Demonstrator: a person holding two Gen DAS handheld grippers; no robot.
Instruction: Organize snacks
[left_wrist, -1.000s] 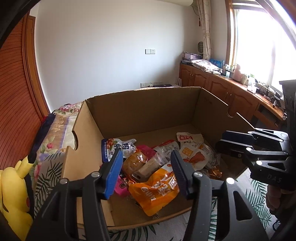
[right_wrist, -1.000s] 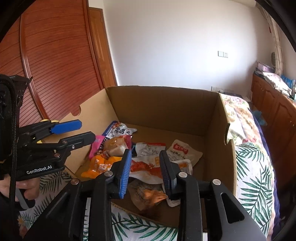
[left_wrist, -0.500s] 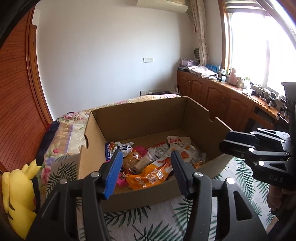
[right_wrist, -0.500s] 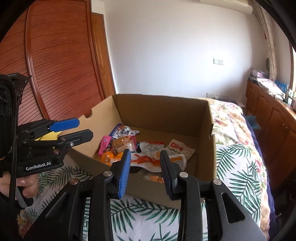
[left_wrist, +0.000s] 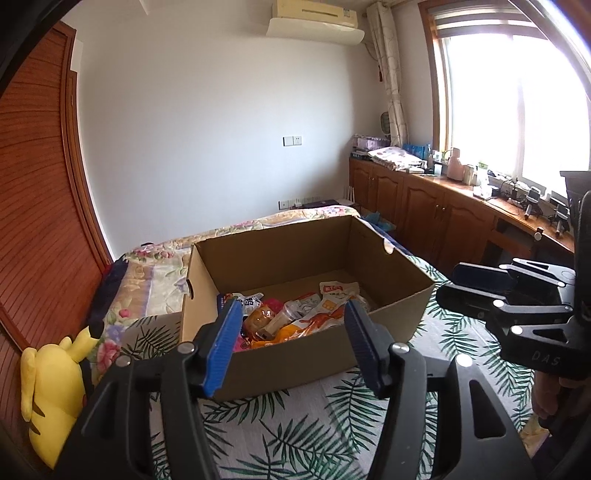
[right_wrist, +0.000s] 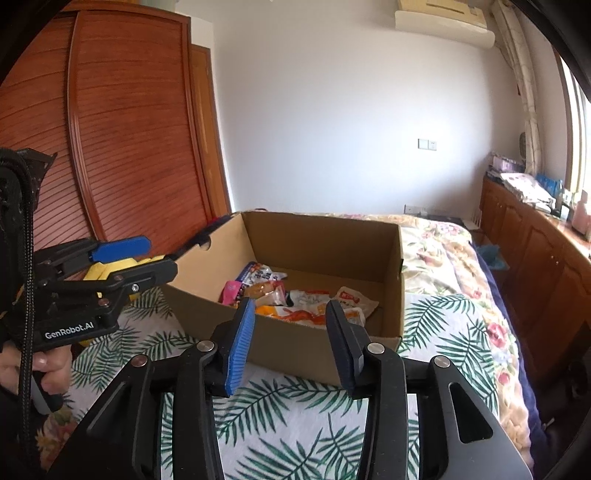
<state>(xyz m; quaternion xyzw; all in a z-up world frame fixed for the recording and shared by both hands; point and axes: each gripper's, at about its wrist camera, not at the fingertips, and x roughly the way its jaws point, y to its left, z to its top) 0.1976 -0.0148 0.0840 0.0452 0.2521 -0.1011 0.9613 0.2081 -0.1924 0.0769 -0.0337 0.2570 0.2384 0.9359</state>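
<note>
While both jaws gape empty, snacks (left_wrist: 295, 317) lie ahead in box (left_wrist: 325, 365).

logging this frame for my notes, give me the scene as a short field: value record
surface: bed with palm-leaf cover
container: open cardboard box on the bed
contents: mixed snack packets piled loose on the box floor
left gripper: open, empty, outside the box
right gripper: open, empty, outside the box
beside bed: yellow plush toy

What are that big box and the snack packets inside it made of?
The box looks like plain brown corrugated cardboard, matte, with cut hand-holes. The snack packets seem to be thin plastic film: glossy, crinkled, brightly printed.
</note>
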